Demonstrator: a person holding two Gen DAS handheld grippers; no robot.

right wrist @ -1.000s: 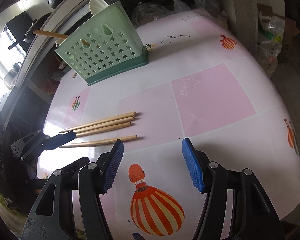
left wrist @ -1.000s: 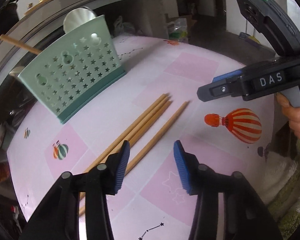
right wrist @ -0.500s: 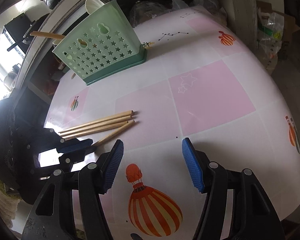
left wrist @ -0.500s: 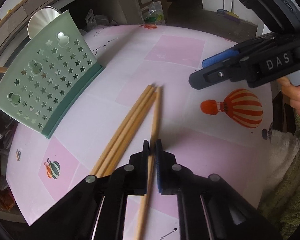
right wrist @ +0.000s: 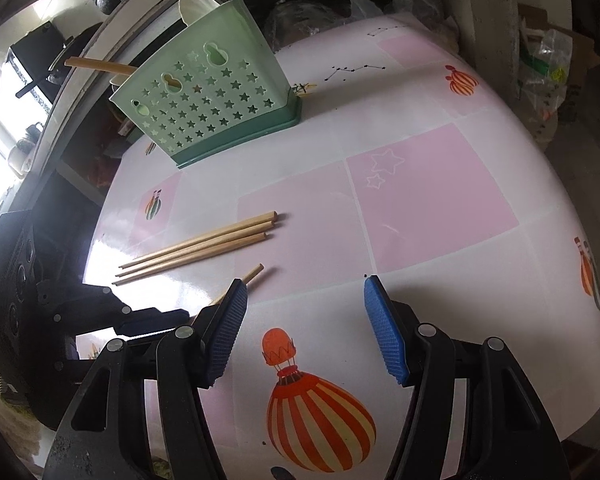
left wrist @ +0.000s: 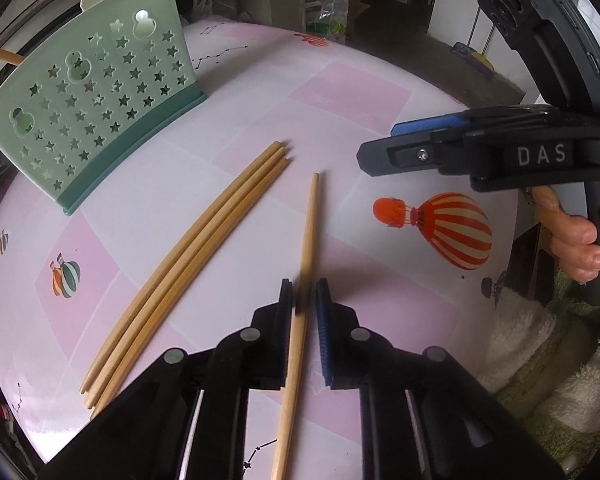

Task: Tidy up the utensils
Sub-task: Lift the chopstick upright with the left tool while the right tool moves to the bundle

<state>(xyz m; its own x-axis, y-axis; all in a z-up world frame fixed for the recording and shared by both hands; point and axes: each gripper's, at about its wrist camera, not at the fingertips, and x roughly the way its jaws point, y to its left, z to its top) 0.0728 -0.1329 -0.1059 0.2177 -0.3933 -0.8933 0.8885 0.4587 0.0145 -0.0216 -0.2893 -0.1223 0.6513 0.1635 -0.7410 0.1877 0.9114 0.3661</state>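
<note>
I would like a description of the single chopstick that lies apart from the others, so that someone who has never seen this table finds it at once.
Start at the green star-punched utensil holder on the pink table. In front of it lie three wooden chopsticks side by side. The single chopstick is beside them, towards the red balloon print; it alone runs between the fingers of the left gripper.

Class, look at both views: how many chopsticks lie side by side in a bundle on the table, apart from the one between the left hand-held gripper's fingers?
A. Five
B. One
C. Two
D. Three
D: three chopsticks lie together on the table, while a fourth chopstick sits apart in the left hand-held gripper.
</note>
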